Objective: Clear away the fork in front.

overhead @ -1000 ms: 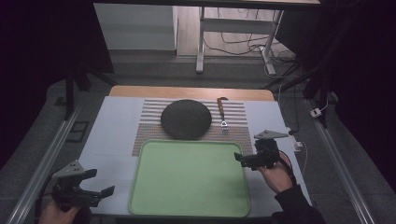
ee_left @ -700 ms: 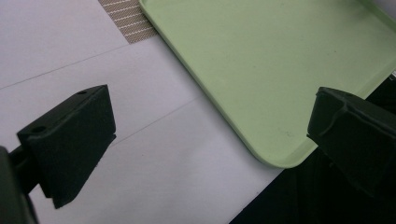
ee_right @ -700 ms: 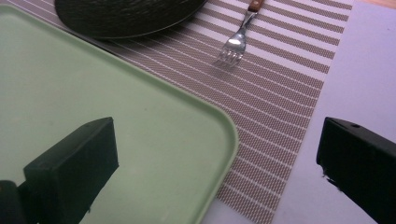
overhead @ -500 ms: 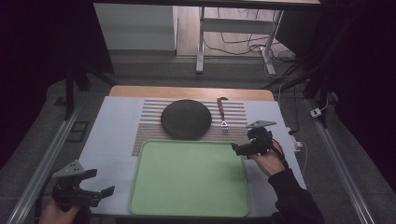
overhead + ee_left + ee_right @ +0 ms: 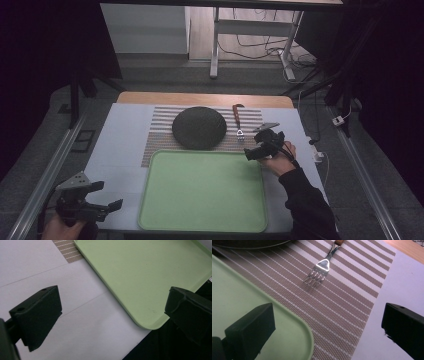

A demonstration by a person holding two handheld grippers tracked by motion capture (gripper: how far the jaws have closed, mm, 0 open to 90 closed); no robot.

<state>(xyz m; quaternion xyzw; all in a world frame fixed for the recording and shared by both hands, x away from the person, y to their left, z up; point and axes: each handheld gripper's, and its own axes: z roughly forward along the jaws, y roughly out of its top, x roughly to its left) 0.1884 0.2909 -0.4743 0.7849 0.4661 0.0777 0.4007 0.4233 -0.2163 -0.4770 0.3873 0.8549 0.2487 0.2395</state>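
Note:
A dark round plate lies on a striped placemat at the back of the table. To its right a fork with a brown handle lies on the mat, tines toward me; its tines gleam in the right gripper view. In front lies a pale green tray, bare. My right gripper hovers open at the tray's far right corner, just short of the fork. My left gripper stands open near the table's front left, beside the tray's near corner.
A white sheet covers the table under mat and tray, with a wooden strip at the far edge. Metal rails run along both sides. A table frame and cables stand on the floor beyond.
My right gripper has moved forward and slightly left, from beside the tray's right edge up to its far right corner near the fork. The left gripper has barely moved.

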